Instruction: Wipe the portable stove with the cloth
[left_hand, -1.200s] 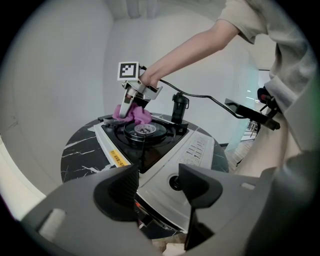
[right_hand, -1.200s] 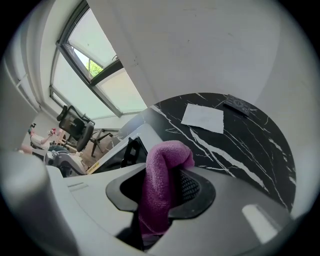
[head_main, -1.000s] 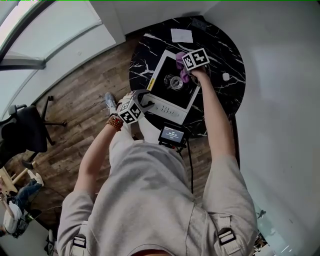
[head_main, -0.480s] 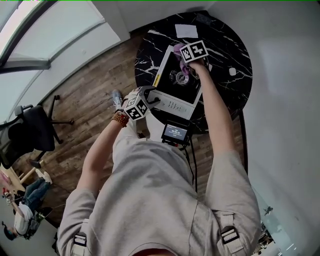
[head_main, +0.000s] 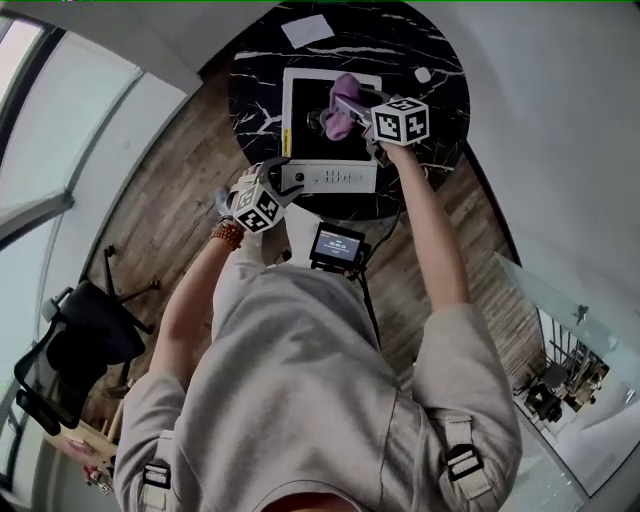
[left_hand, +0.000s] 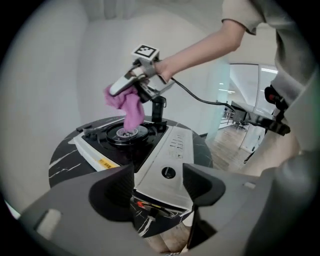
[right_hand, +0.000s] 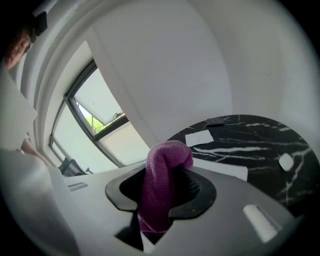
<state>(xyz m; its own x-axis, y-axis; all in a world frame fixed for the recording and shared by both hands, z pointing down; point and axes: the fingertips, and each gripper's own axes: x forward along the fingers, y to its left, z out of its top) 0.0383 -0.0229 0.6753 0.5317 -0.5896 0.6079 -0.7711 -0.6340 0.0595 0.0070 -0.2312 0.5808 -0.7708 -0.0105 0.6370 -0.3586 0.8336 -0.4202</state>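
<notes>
The portable stove, white with a black top, sits on a round black marble table. My right gripper is shut on the purple cloth and holds it lifted over the burner. The cloth hangs from the right gripper, its lower end just reaching the burner. In the right gripper view the cloth is pinched between the jaws of my right gripper. My left gripper is at the stove's front left corner. Its jaws are opening, with the stove's front edge between the jaws of the left gripper.
A white sheet of paper and a small white object lie on the table's far side. A small screen with a cable hangs at the table's near edge. An office chair stands on the wooden floor at left.
My right gripper has risen and lifted the cloth off the stove top. My left gripper has stayed at the stove's front corner. The head view has swung.
</notes>
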